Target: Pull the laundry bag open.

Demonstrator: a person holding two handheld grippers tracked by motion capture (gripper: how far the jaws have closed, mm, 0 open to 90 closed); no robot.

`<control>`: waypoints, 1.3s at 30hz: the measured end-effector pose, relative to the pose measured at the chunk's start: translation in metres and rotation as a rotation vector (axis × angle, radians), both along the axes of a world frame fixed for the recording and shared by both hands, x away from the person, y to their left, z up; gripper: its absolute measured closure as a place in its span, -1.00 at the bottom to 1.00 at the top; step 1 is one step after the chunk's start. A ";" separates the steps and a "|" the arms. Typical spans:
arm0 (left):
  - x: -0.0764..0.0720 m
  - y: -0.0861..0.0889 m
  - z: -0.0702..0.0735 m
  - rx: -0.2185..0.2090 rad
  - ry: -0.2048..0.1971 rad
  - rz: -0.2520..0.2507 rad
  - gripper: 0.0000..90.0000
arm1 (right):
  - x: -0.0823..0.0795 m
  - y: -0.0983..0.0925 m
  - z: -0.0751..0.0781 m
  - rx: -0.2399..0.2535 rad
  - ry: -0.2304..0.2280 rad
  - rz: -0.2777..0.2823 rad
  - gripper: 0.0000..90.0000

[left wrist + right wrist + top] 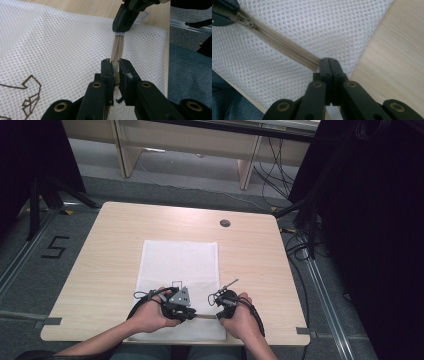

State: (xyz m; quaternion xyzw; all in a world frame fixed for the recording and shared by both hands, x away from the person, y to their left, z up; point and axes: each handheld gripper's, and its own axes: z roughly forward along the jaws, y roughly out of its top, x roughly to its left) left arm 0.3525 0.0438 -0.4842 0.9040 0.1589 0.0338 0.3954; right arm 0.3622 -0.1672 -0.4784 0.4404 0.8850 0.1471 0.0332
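Left gripper [115,68] clamps zip pull [116,78]; right gripper [329,65] pinches zip [284,43] end on mesh bag [179,262]. Zip looks closed; opening not begun.

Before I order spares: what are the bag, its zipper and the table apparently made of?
Mesh bag: white synthetic netting, judging by its even round holes.
Zipper: beige coil teeth, likely nylon.
Table: pale wood-grain top, matte; probably laminate.

The bag [62,42] is white open-holed mesh cloth, matt and slightly rough. Its zipper [284,45] is beige woven tape with fine plastic-looking teeth. The bench [392,57] is pale wood-grain, smooth and matt. Each tool [115,67] is black matt plastic with brass-coloured rivets.
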 end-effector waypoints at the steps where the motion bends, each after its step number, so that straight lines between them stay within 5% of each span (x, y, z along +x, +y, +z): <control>1: 0.000 0.000 0.000 0.000 0.002 0.000 0.82 | -0.001 0.001 0.000 0.000 0.009 -0.009 1.00; 10: 0.000 0.003 -0.003 -0.011 0.019 0.006 0.82 | -0.002 0.002 0.001 -0.008 0.022 -0.008 1.00; 16: 0.001 0.005 -0.004 0.024 -0.018 -0.041 0.82 | -0.004 0.002 0.001 0.003 0.023 -0.007 1.00; 29: 0.001 0.011 -0.004 0.007 0.005 -0.036 0.82 | -0.003 0.000 0.000 0.006 0.005 -0.001 1.00; 39: 0.001 0.020 -0.002 0.026 -0.006 -0.046 0.82 | -0.004 0.000 0.000 0.002 0.038 -0.046 1.00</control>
